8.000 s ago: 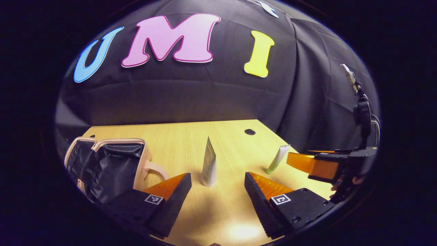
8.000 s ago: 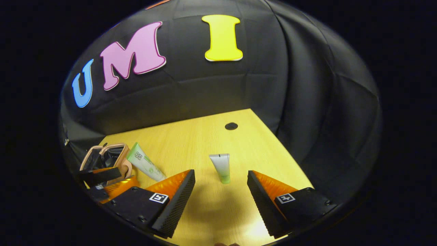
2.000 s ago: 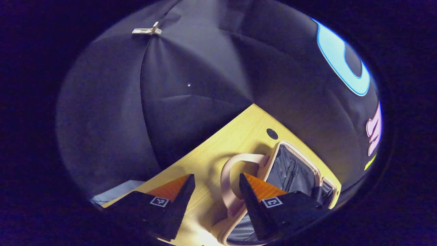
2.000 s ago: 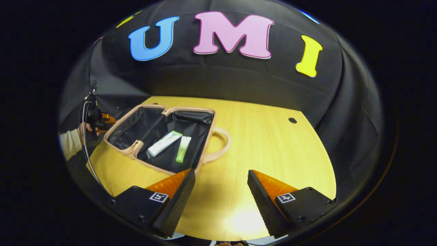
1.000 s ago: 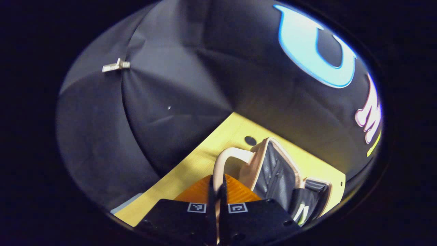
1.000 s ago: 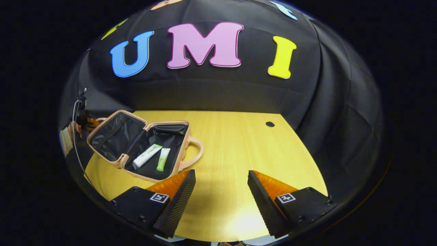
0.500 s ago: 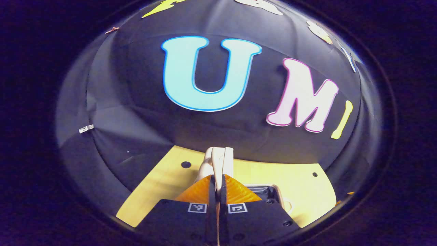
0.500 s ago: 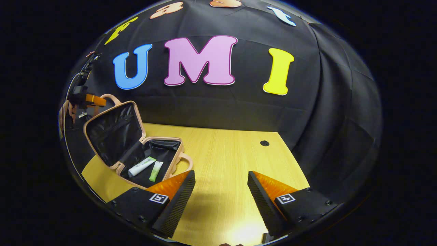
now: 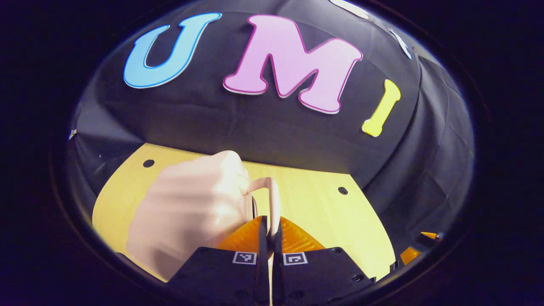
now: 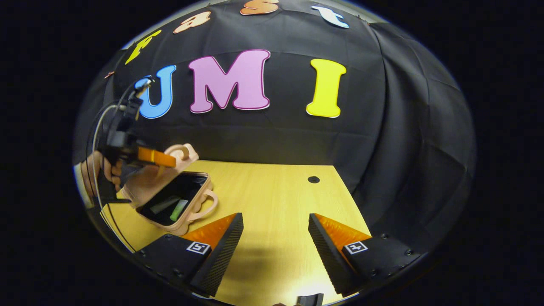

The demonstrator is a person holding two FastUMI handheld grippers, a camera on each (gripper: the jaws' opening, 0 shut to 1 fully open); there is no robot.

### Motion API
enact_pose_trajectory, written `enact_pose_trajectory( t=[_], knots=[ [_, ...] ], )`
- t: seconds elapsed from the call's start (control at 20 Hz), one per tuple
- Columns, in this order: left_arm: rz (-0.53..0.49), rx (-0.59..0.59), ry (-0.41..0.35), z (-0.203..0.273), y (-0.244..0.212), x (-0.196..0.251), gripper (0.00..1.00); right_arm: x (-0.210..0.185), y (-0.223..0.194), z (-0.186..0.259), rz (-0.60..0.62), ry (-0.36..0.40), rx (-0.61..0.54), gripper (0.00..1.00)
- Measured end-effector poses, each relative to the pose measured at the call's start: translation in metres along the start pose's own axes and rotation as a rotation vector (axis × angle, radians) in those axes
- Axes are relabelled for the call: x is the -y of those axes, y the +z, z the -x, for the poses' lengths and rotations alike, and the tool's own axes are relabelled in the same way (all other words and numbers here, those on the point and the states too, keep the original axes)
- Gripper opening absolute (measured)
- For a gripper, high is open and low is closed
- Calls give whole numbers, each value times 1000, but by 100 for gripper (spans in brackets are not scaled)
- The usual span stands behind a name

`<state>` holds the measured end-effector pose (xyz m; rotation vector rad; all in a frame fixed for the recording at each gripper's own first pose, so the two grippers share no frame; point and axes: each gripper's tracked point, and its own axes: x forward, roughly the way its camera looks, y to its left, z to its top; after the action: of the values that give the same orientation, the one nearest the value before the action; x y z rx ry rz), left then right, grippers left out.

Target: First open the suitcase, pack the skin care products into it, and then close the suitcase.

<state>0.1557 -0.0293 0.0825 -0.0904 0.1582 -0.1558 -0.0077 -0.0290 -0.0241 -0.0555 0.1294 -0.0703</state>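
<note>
The pale pink suitcase (image 10: 180, 223) lies at the table's left, its lid (image 10: 148, 180) tilted partway down over the base. Inside the dark lining lie a white tube (image 10: 163, 205) and a green tube (image 10: 178, 210). My left gripper (image 9: 270, 219) is shut on the lid's handle (image 9: 274, 199), with the lid's smooth outer shell (image 9: 187, 212) just to its left. In the right gripper view that left gripper (image 10: 156, 157) is held by a hand (image 10: 100, 170) above the case. My right gripper (image 10: 275, 216) hangs open over bare table, right of the case.
The wooden table (image 10: 276, 199) has a cable hole (image 10: 313, 179) near its back right and another hole (image 9: 148, 163) at the back left. Black cloth walls close the booth behind and on both sides. Part of the right gripper (image 9: 418, 248) shows low at the right.
The left gripper, shut on the lid's handle, has swung the lid from upright to tilted down over the base. The right gripper has stayed open and barely moved.
</note>
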Motion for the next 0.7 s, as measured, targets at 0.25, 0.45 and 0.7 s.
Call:
enact_pose_trajectory(
  t=[0.25,0.45,0.7],
  knots=[
    [114,-131,93,-43,-38,-18,8,26,1,14,56,3,28,98],
    [30,-78,114,-45,-45,-14,15,34,0,17,5,-8,32,98],
    [-21,74,89,0,-18,2,78,16,13,22,-24,-1,55,98]
  ],
)
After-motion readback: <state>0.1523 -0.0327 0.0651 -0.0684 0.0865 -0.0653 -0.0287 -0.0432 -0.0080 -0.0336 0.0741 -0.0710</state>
